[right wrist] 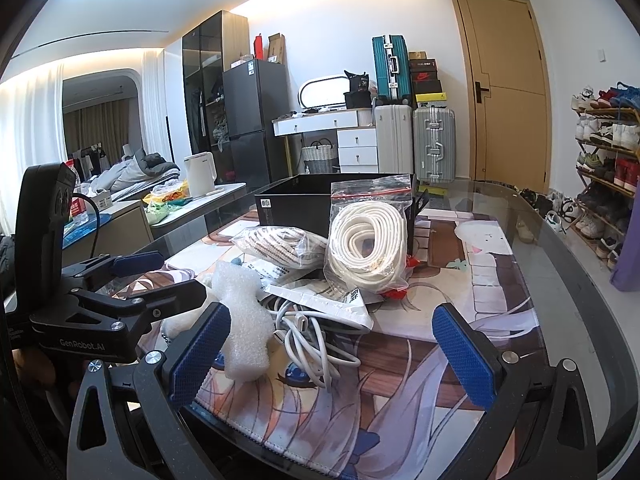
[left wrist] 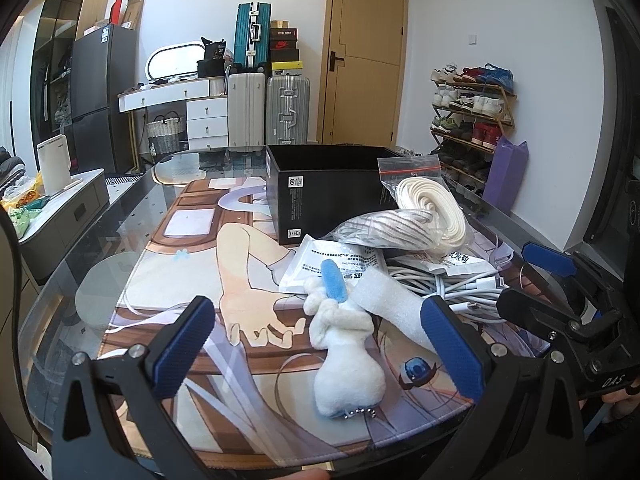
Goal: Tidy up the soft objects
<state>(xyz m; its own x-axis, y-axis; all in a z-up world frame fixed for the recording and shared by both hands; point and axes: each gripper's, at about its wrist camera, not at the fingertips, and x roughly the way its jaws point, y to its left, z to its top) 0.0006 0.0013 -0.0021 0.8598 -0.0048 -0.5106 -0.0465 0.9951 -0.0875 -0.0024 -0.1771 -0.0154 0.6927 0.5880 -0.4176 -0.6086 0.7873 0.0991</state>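
**Supervisor:** Report status, left side of the scene to right.

**Operator:** I read the left gripper (left wrist: 320,354) as wide open and holding nothing. The white plush toy (left wrist: 346,360) lies on the printed desk mat (left wrist: 192,264), between its two blue pads (left wrist: 184,346); neither pad appears to touch it. Just right of the toy lies the white foam piece (left wrist: 394,306), which runs down behind the right-hand pad. Further right is the tangle of white charger cables (right wrist: 308,334), with flat printed pouches (left wrist: 320,266) lying over and beside it. Behind these sit a bag of striped cord (right wrist: 280,246) and a zip bag of coiled white rope (right wrist: 366,240), the latter leaning against the open black box (left wrist: 320,190). The right gripper (right wrist: 332,356) is also spread wide and empty, hovering over the cables, with the foam just beside its left pad.

**Supervisor:** Step in hand?

**Operator:** My judgement: nothing has gone into the box yet, so the task is at its start. The plush is the likely first pick.

**Supervisor:** Procedure?

**Operator:** I would centre the pads on the toy's thicker body, not the thin blue part. Close slowly, since the plush will compress. Keep the right-hand pad off the foam so it is not dragged along. Lift straight up; the bead chain at the toy's base could snag.
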